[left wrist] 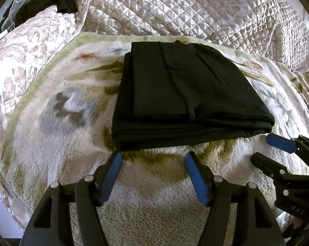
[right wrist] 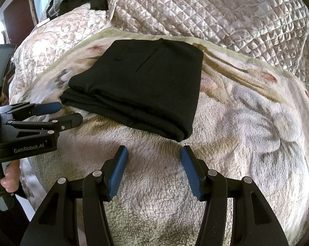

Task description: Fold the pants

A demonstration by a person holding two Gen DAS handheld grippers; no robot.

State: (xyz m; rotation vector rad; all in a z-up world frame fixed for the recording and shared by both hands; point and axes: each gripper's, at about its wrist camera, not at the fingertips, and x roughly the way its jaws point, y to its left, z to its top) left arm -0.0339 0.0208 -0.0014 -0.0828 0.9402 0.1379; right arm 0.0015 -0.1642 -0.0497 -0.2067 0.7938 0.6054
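**Pants folded, both grippers empty**

A quilt covers the bed; on it lies a fleece blanket. The pants sit near the blanket's far edge, a compact black rectangle, stacked layers facing the tools. The left gripper and right gripper hover just short of that near edge, jaws wide apart, holding nothing. The pants lie straight ahead of both, the left slightly nearer. The folding looks essentially complete.
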